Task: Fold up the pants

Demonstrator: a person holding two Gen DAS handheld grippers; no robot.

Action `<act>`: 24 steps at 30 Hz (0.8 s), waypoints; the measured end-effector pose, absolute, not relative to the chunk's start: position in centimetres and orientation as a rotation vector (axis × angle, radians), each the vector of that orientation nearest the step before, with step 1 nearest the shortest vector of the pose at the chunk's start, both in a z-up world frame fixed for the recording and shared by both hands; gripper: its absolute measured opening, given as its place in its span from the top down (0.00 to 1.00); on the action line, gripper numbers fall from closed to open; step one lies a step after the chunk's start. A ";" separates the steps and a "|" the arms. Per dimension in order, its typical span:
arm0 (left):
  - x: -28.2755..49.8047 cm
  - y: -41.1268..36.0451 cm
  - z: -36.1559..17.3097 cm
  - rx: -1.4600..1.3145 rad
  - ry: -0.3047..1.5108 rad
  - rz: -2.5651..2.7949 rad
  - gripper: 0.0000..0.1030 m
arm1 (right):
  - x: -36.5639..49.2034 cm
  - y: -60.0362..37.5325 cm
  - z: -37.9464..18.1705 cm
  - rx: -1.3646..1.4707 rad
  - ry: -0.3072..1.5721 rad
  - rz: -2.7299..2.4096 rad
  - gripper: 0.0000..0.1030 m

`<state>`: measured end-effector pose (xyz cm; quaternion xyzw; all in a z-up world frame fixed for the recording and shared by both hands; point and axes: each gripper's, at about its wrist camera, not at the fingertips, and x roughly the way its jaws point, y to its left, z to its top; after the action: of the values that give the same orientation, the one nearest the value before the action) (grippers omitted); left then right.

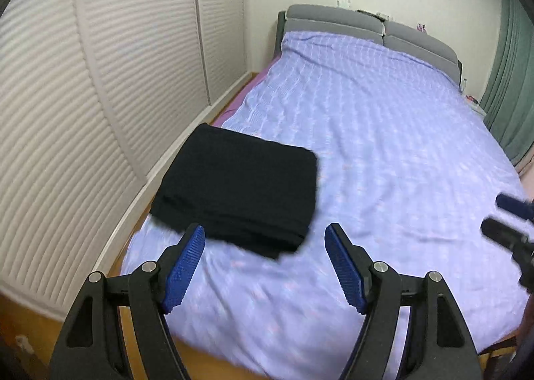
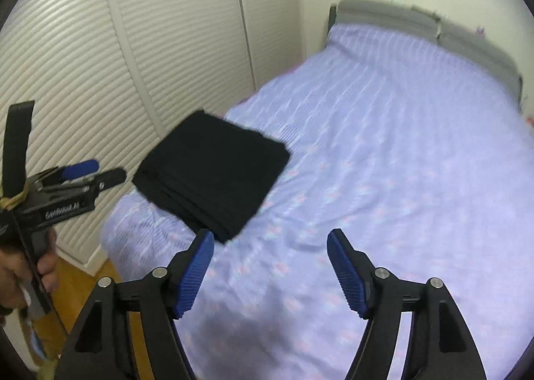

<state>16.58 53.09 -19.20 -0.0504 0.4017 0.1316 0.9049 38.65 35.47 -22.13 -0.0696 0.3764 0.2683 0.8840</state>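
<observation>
The black pants (image 1: 238, 186) lie folded into a neat rectangle on the bed's near left corner, also in the right wrist view (image 2: 210, 169). My left gripper (image 1: 265, 235) is open and empty, held above and just short of the pants' near edge. My right gripper (image 2: 270, 240) is open and empty, above the bedcover to the right of the pants. The right gripper shows at the right edge of the left wrist view (image 1: 504, 216). The left gripper shows in the right wrist view (image 2: 103, 171), in a hand at the left.
The bed (image 1: 383, 133) has a lavender patterned cover and a grey headboard (image 1: 367, 24). White louvred wardrobe doors (image 1: 83, 86) stand along its left side. A green curtain (image 1: 510, 79) hangs at the right. Wooden floor (image 2: 83, 276) shows beside the bed.
</observation>
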 end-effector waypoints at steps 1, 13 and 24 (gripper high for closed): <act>15.4 51.8 -18.0 -0.110 0.824 0.275 0.28 | 37.2 33.8 -20.4 -0.150 0.758 0.556 0.29; 1.4 27.8 -1.5 -0.049 0.735 0.241 0.27 | 21.7 10.8 -3.4 -0.087 0.625 0.528 0.23; -5.1 16.1 6.5 0.014 0.663 0.120 0.15 | 11.9 -5.2 4.5 -0.013 0.554 0.232 0.21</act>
<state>-5.12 16.12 6.47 0.0069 0.3254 0.0591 0.9437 11.89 -5.21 4.46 -0.0066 0.2728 0.1144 0.9552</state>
